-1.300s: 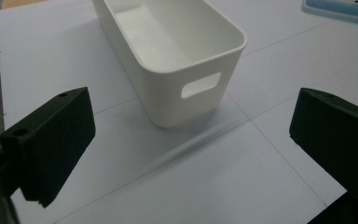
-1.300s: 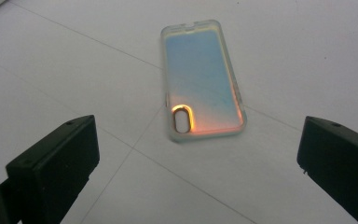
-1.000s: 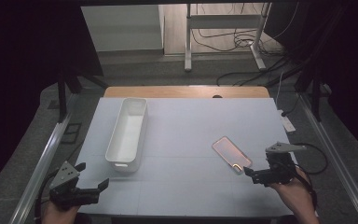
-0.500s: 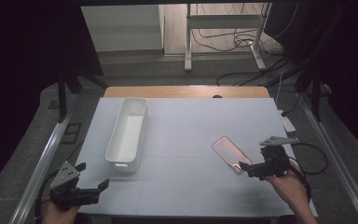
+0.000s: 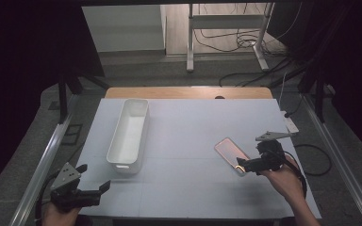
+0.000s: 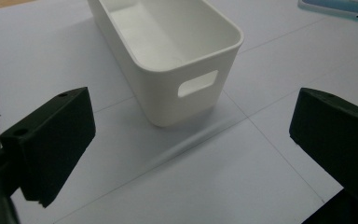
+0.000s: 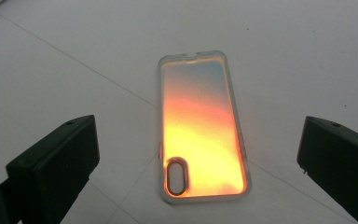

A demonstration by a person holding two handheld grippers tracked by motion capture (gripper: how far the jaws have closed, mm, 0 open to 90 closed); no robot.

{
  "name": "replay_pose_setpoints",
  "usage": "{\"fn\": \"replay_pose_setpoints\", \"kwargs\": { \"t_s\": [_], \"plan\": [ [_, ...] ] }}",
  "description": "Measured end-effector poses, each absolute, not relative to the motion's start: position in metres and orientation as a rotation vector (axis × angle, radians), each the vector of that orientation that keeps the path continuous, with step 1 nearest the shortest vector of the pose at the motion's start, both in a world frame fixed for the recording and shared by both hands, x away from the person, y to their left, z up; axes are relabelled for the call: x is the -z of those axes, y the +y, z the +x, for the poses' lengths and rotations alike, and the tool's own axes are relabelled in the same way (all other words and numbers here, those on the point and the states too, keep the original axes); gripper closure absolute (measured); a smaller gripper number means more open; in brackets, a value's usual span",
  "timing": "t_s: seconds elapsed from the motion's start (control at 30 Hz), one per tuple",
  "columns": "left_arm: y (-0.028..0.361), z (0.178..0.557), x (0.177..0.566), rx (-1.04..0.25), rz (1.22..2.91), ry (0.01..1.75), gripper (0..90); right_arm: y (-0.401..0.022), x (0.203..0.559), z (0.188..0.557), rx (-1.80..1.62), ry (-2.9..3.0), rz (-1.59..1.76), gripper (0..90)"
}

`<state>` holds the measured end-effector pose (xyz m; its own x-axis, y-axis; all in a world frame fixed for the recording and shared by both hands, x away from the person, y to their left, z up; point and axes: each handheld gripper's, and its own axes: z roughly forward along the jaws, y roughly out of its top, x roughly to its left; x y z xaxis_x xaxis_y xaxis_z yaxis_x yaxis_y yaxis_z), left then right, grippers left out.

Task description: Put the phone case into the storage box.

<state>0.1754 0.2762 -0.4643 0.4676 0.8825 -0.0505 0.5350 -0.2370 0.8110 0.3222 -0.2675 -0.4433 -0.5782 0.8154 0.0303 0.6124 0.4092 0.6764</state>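
Note:
A phone case [image 5: 231, 154] with an orange-to-pink sheen and a camera cutout lies flat on the white table [image 5: 188, 141], right of centre; it shows large in the right gripper view [image 7: 200, 130]. My right gripper [image 5: 240, 165] hovers at its near end, open, its jaws wide on either side of the case [image 7: 196, 168] and touching nothing. A long white bin [image 5: 128, 134] with a handle slot stands left of centre, empty [image 6: 168, 51]. My left gripper [image 5: 94, 181] is open at the table's near left corner, short of the bin [image 6: 186, 154].
A wooden strip [image 5: 188, 92] runs along the table's far edge. A metal rail [image 5: 52, 155] borders the left side and another [image 5: 339, 155] the right. A small white object [image 5: 290, 123] lies at the right edge. Cables [image 5: 245, 33] trail on the floor beyond.
My right gripper has moved left and forward to the near end of the phone case. The left gripper has stayed put.

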Motion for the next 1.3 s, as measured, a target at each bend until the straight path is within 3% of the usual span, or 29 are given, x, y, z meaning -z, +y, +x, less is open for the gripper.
{"fn": "replay_pose_setpoints", "kwargs": {
  "t_s": [1.23, 1.3],
  "plan": [
    [0.276, 0.176, 0.464, -0.540, 1.916, 1.176, 1.2, -0.236, 0.447, 0.369, -0.906, 2.409, 1.295, 0.0],
    [0.276, 0.176, 0.464, -0.540, 1.916, 1.176, 1.2, -0.237, 0.447, 0.371, -0.888, 2.406, 1.303, 7.6]
  ]
}}
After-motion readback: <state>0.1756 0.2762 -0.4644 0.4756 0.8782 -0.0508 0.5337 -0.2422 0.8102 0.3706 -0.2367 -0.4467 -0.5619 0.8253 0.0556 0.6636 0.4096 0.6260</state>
